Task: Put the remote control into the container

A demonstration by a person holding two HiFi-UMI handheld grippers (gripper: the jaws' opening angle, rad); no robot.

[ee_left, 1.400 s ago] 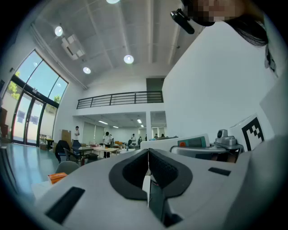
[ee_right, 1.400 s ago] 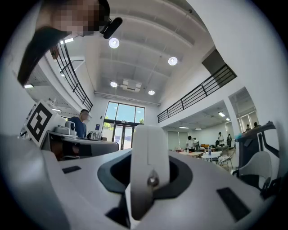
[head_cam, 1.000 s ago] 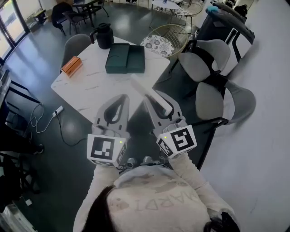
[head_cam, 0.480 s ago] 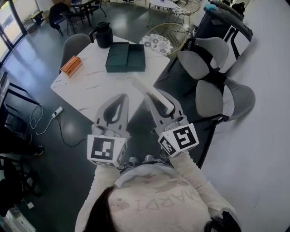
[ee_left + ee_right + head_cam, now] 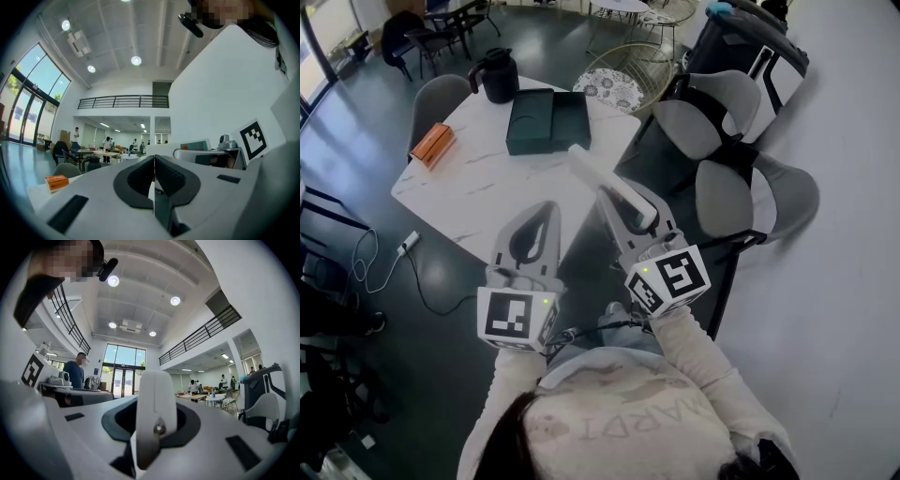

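The right gripper (image 5: pixel 623 200) clamps the white remote (image 5: pixel 592 174) over the near right edge of the table (image 5: pixel 473 192). The left gripper (image 5: pixel 546 212) is closed and empty. The container (image 5: pixel 546 122) lies at the table's far side.

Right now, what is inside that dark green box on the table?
The dark green container shows two shallow halves, and nothing is visible in either. Its shadowed corners cannot be checked. The white remote control is not inside; the right gripper holds it.
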